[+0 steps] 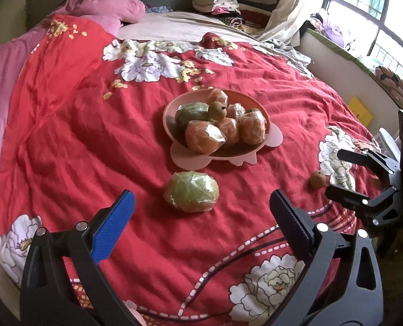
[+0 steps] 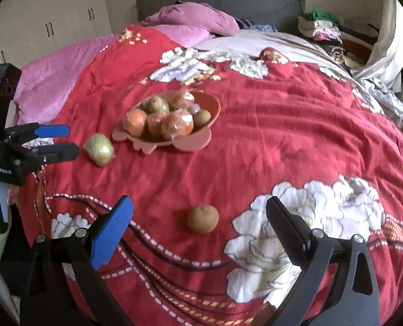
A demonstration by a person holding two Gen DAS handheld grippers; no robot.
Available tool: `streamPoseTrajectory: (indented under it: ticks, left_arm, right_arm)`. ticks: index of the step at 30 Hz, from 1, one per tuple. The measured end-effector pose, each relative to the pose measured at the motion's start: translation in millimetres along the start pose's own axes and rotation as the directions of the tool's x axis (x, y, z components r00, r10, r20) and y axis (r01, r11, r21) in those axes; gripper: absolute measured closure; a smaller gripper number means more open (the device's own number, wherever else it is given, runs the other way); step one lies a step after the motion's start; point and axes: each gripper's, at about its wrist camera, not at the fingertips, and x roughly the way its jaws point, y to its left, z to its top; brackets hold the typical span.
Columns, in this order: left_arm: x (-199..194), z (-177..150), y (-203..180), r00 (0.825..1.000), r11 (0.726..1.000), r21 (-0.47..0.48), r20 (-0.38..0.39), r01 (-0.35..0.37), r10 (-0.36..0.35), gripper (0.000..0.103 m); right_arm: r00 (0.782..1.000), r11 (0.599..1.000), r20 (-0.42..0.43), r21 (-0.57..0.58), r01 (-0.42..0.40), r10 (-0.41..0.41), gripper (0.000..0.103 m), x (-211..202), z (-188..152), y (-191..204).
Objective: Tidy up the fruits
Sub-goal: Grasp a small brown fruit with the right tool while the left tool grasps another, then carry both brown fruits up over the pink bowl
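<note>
Nearby, plastic-wrapped green fruit [image 1: 191, 191] and bare brown fruit [image 2: 202, 218], each before a spread, empty tool.

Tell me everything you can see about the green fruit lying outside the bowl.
The green fruit is roundish, pale green and sealed in shiny, crinkled clear plastic wrap. It lies alone on the red floral bedspread, just in front of the pink bowl but apart from it. Nothing grips it; the open left gripper faces it.

Wrapped green fruit [image 1: 191, 191] and brown fruit [image 2: 202, 218] lie outside the full pink bowl [image 1: 174, 103].
</note>
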Motion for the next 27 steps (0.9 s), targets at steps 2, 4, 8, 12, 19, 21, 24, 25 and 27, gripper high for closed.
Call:
streamPoseTrajectory:
  ticks: [2, 4, 8, 12, 19, 21, 24, 25, 27]
  left_arm:
    - [2, -3, 2, 1.000, 1.000, -0.004, 0.000, 0.001, -0.001, 0.010]
    - [4, -5, 4, 1.000, 1.000, -0.009, -0.006, 0.002, -0.003, 0.010]
    - [9, -9, 8, 1.000, 1.000, -0.019, -0.006, 0.004, -0.004, 0.010]
    - [12, -8, 12, 1.000, 0.999, -0.039, 0.002, 0.015, -0.015, 0.013]
    - [24, -8, 10, 0.999, 0.999, -0.029, -0.012, 0.037, -0.038, 0.029]
    - [29, -8, 8, 0.999, 0.999, -0.023, -0.020, 0.041, -0.042, 0.037]
    - [38, -8, 8, 0.999, 0.999, -0.017, -0.033, 0.043, -0.043, 0.043]
    - [40, -9, 9, 0.999, 0.999, -0.019, -0.035, 0.039, -0.040, 0.046]
    - [45, -9, 10, 0.999, 0.999, -0.019, -0.039, 0.036, -0.037, 0.049]
  right_arm:
    - [1.000, 1.000, -0.015, 0.008, 0.007, -0.006, 0.006, 3, -4, -1]
    - [1.000, 1.000, -0.026, 0.012, 0.008, -0.008, 0.011, 6, -6, -2]
    - [0.999, 1.000, -0.046, 0.003, -0.004, 0.004, 0.037, 12, -7, 1]
    - [0.998, 1.000, -0.064, -0.004, -0.026, 0.026, 0.063, 19, -9, 3]
    - [0.997, 0.999, -0.064, -0.013, -0.035, 0.034, 0.078, 24, -11, 4]
    - [0.998, 0.999, -0.058, -0.011, -0.039, 0.038, 0.078, 23, -11, 3]
    - [0.998, 0.999, -0.035, -0.011, -0.048, 0.047, 0.078, 18, -8, 2]
    - [0.998, 0.999, -0.027, -0.010, -0.052, 0.052, 0.078, 16, -8, 2]
    - [0.998, 0.998, -0.018, -0.009, -0.056, 0.056, 0.078, 14, -6, 2]
